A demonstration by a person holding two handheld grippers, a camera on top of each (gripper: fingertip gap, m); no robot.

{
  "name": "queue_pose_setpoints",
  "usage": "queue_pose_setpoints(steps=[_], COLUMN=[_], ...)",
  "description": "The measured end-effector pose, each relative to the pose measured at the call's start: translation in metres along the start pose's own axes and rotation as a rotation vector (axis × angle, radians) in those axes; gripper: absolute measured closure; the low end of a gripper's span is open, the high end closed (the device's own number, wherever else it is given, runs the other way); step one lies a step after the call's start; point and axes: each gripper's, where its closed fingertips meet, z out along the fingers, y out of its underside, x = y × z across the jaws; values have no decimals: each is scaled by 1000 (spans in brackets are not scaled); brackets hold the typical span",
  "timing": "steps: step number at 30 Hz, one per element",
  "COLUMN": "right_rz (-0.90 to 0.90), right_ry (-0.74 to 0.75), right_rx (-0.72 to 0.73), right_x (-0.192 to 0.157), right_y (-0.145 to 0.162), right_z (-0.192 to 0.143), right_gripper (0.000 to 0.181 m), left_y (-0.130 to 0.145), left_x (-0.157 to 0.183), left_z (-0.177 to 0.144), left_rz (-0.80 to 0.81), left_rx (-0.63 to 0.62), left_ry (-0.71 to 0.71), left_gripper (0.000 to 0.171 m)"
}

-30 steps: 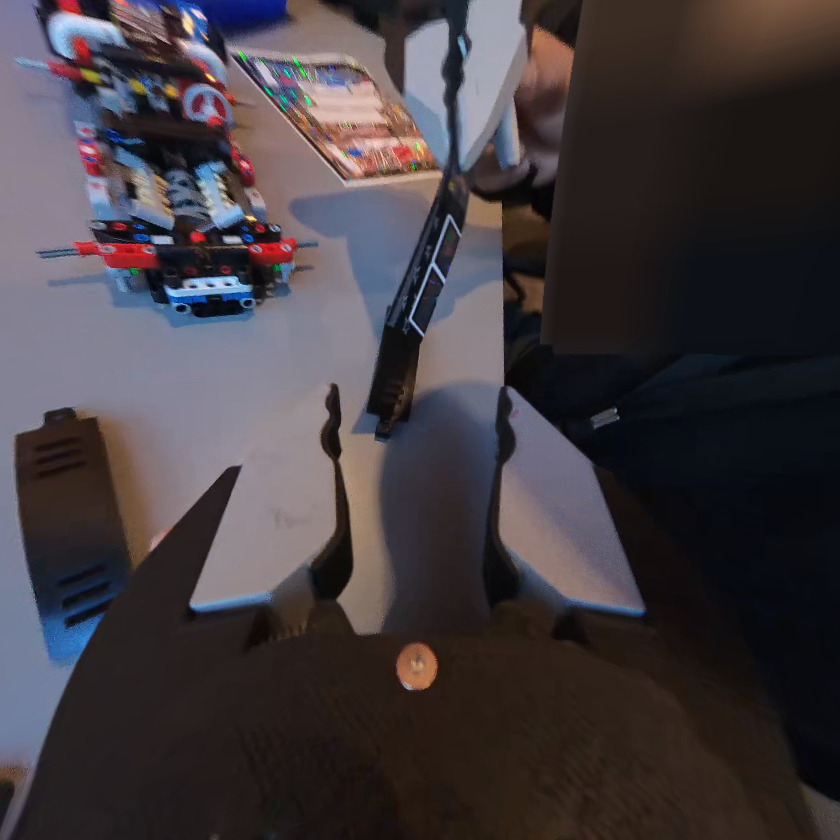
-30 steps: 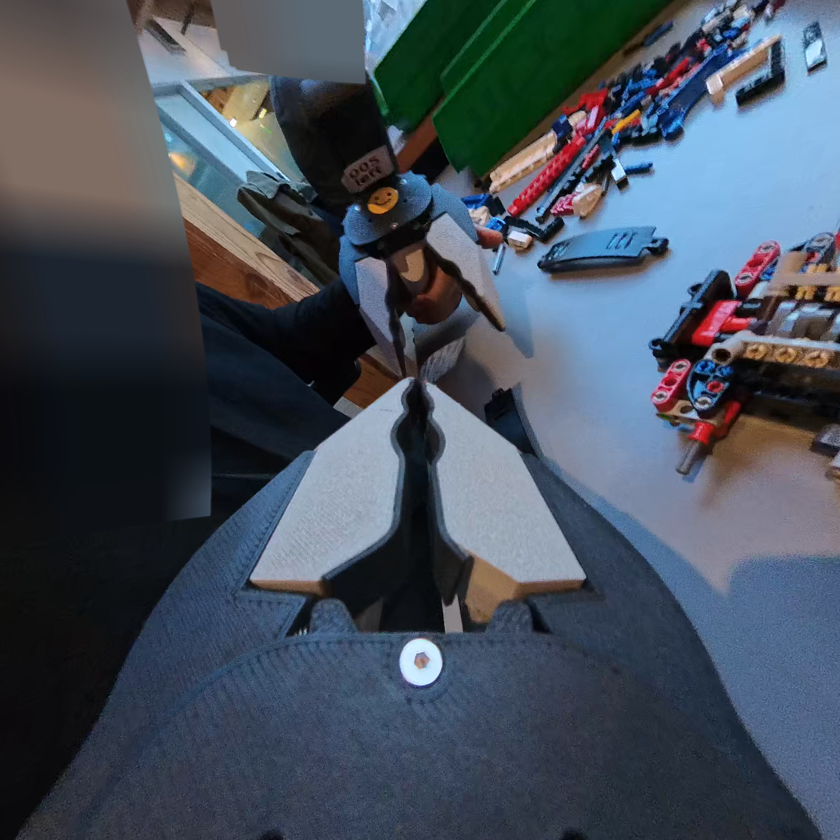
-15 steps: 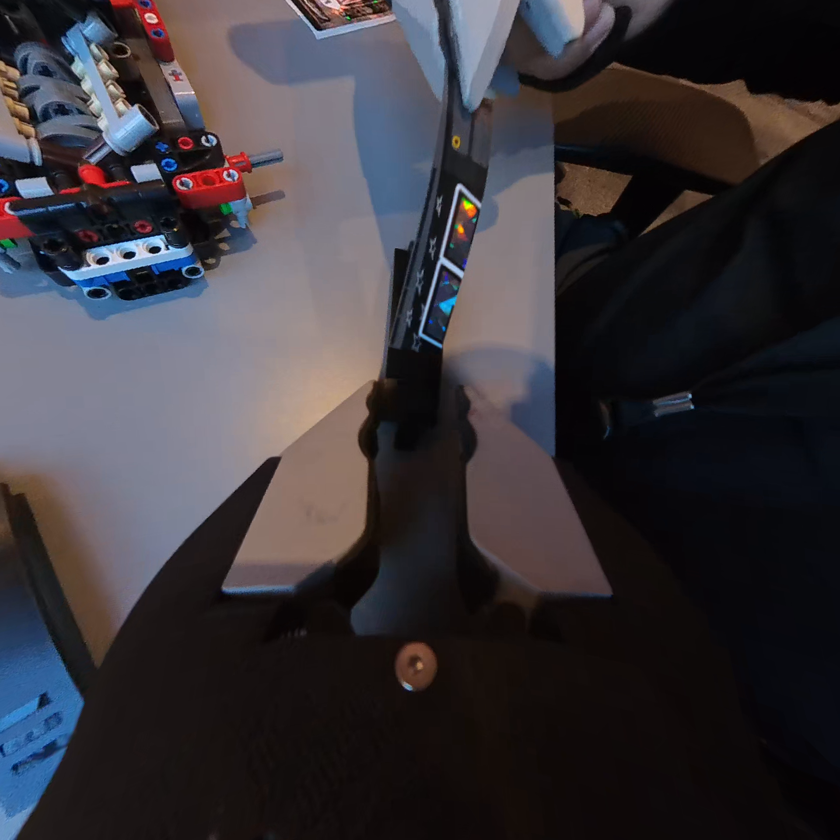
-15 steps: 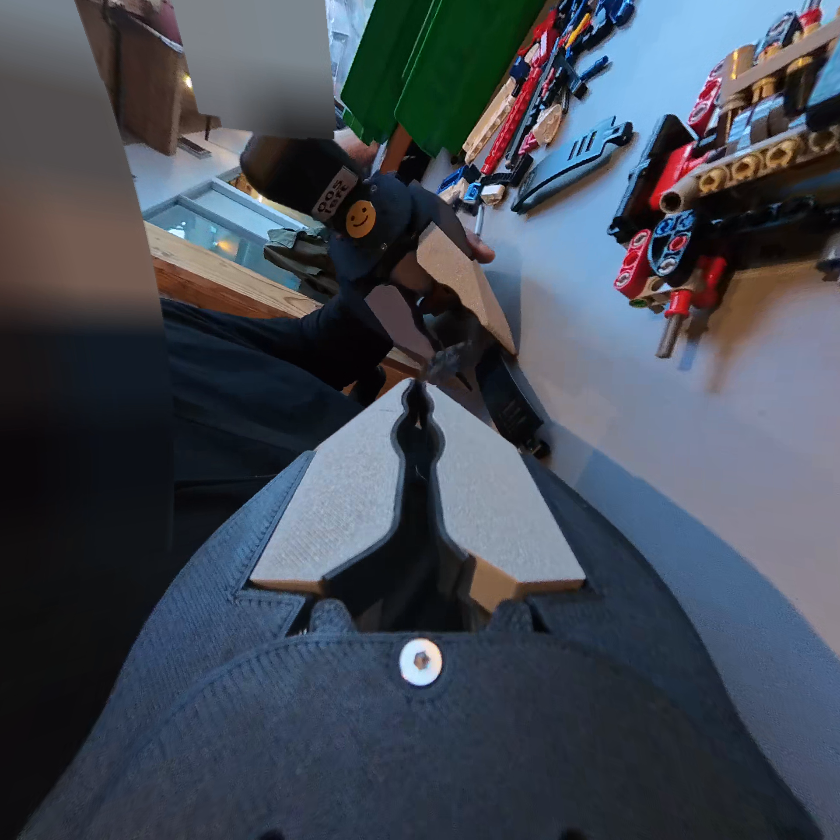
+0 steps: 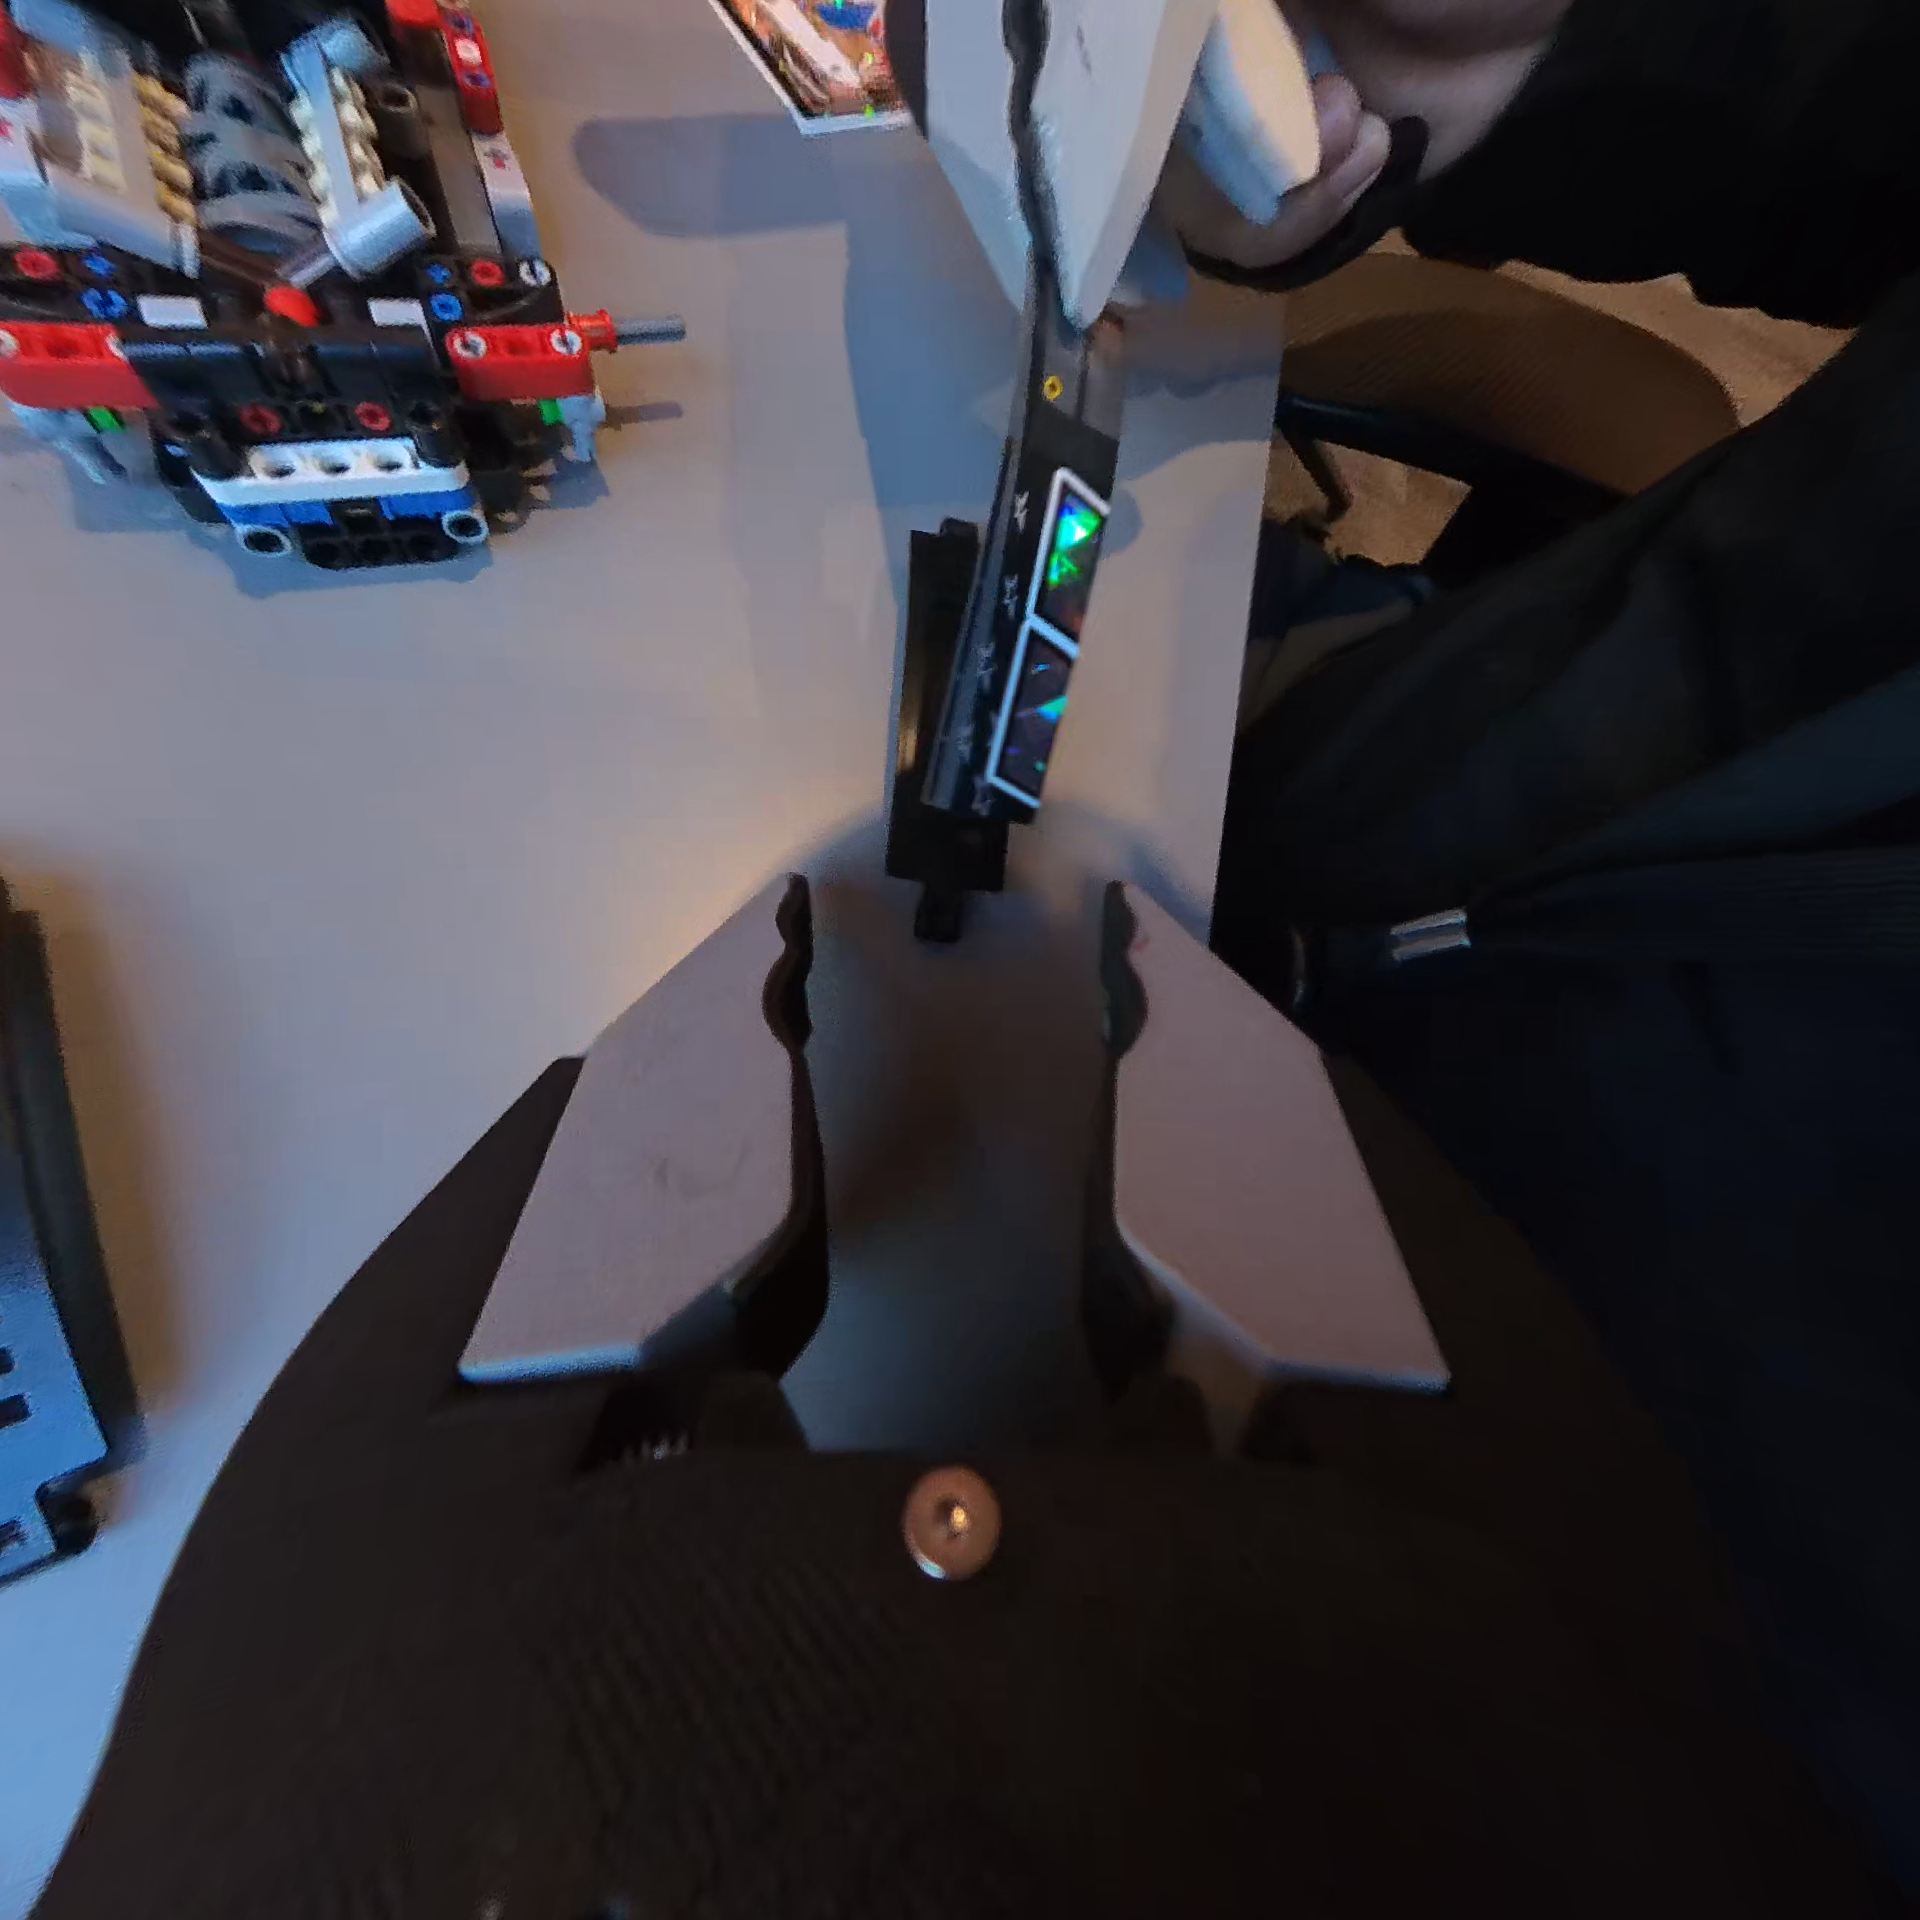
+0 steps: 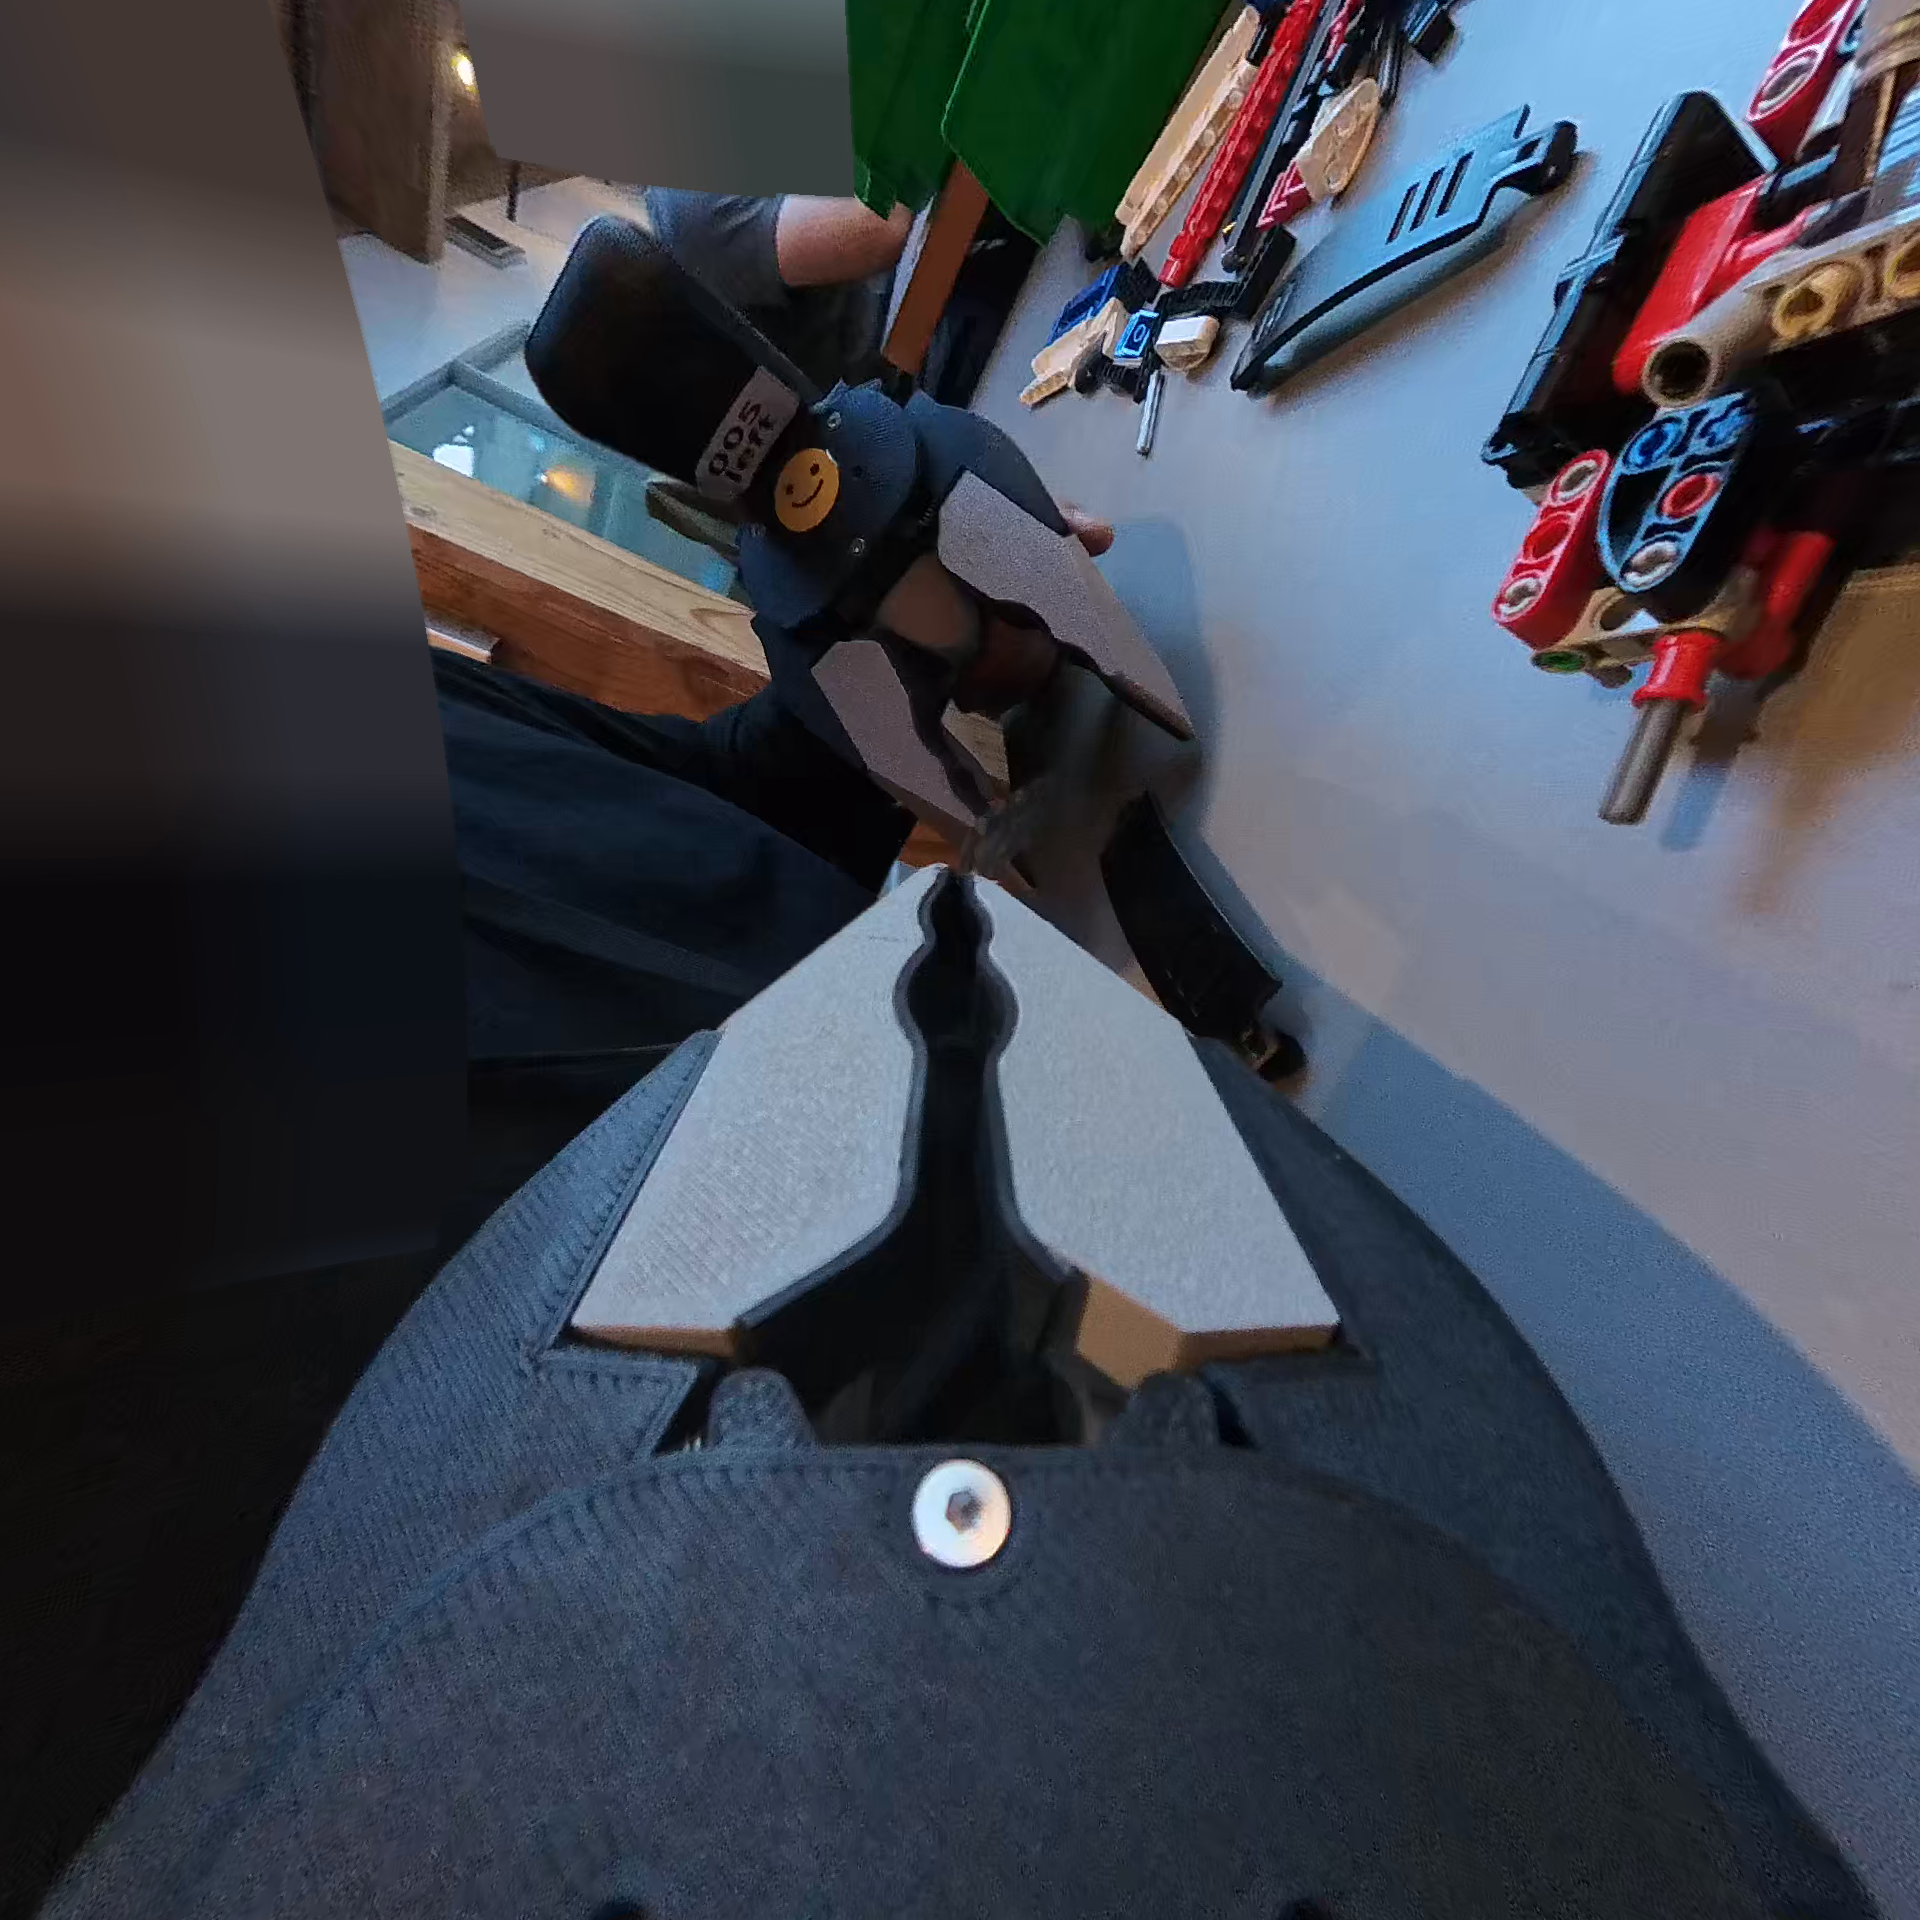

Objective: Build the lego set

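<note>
Half a second ago clamped on the long black panel's (image 5: 982, 665) lower end, the left gripper (image 5: 951, 914) now stands released just below it — the right gripper (image 5: 1049, 301) pinches its top above the table (image 5: 520, 779) — so the regrip step needs re-closing.

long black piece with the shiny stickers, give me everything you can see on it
The long black piece is a narrow plastic panel carrying two white-framed holographic stickers and small star marks along one edge. A thicker black block with a short peg forms its near end. It hangs tilted over the grey table edge, far end pinched in the right tongs. The open left tongs sit just short of the peg, not touching.
</note>
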Motion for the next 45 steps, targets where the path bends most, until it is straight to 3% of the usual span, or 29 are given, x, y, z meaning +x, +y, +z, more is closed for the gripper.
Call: queue_pose_setpoints(steps=[8, 12, 24, 45], right_rz=[17, 31, 54, 45], right_ry=[-15, -17, -25, 43], right_rx=[-5, 6, 7, -15], right_x=[0, 2, 6, 20], right_y=[0, -1, 2, 6], right_z=[6, 6, 7, 4], right_gripper=[181, 181, 181, 181], left_y=[-19, -22, -18, -15], left_x=[6, 10, 7, 3], left_z=[-7, -6, 4, 11], left_rz=[121, 123, 153, 140], left_rx=[109, 136, 86, 39], left_ry=[-74, -59, -73, -86], left_gripper=[121, 133, 150, 148])
